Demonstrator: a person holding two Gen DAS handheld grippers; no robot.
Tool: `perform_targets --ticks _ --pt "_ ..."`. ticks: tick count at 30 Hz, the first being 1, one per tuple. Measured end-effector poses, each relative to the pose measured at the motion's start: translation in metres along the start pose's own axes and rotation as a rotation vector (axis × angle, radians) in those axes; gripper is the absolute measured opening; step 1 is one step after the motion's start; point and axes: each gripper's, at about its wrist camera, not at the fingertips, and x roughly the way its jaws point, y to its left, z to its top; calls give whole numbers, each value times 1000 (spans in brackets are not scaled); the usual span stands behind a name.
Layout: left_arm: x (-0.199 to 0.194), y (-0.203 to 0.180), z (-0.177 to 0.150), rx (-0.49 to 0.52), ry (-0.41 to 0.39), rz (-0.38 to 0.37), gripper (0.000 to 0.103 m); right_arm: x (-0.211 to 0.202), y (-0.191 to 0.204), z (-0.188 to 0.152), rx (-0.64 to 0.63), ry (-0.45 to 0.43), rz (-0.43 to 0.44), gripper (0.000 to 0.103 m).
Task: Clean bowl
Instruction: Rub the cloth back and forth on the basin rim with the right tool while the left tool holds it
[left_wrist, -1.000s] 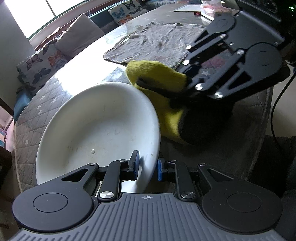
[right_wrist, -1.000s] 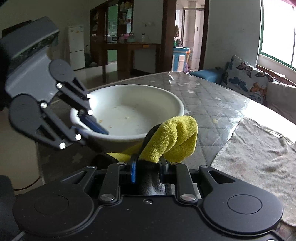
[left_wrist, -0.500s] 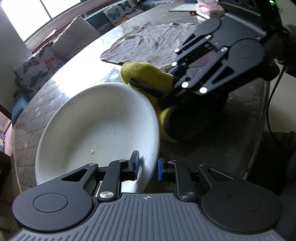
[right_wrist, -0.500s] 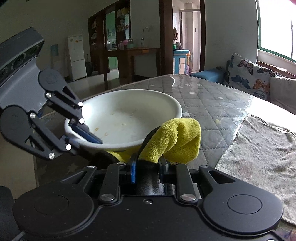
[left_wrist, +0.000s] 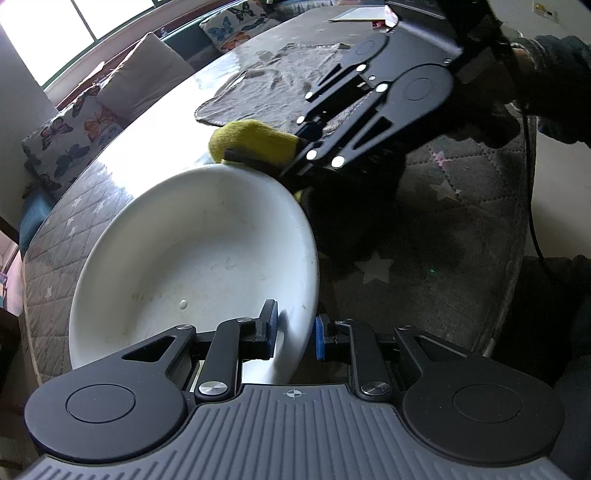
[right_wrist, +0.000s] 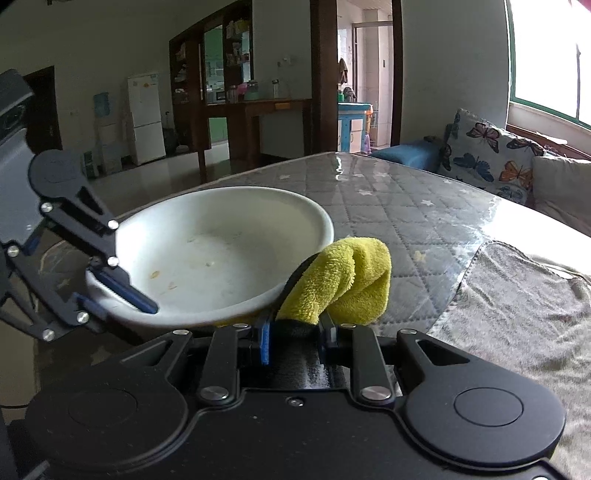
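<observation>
A wide white bowl (left_wrist: 192, 258) with small food specks inside is tilted up off the table. My left gripper (left_wrist: 294, 334) is shut on its near rim, one blue pad inside and one outside. The same bowl (right_wrist: 207, 254) shows in the right wrist view, with the left gripper (right_wrist: 114, 288) clamped on its left rim. My right gripper (right_wrist: 295, 341) is shut on a folded yellow cloth (right_wrist: 347, 280), which sits just outside the bowl's right rim. In the left wrist view the yellow cloth (left_wrist: 255, 144) touches the bowl's far rim, held by the right gripper (left_wrist: 295, 147).
A grey towel (left_wrist: 280, 85) lies spread on the quilted, glossy table (left_wrist: 443, 221) beyond the bowl, also seen as the grey towel (right_wrist: 517, 295) at right. Butterfly cushions (right_wrist: 487, 158) line a bench past the table's far edge. A person's dark sleeve (left_wrist: 554, 85) holds the right gripper.
The right gripper with the yellow cloth has risen and shifted along the outside of the bowl toward its far rim. The bowl stays clamped by the left gripper.
</observation>
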Motion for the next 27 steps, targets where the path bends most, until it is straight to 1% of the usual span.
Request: perform_targets --ticks 6,13,18,22,27 --pt "1 -1 4 11 12 -1 20 5 -5 2 -32 8 1 25" --pt "1 1 10 -31 43 -3 22 8 -2 1 -81 19 -4 26" --pt "2 2 19 -64 53 3 22 7 -2 0 -74 15 -1 25" --pt "4 1 32 -68 42 8 22 6 -4 -2 -64 8 6 26" --pt "13 -1 46 -70 55 17 22 4 -3 -3 -63 5 12 26"
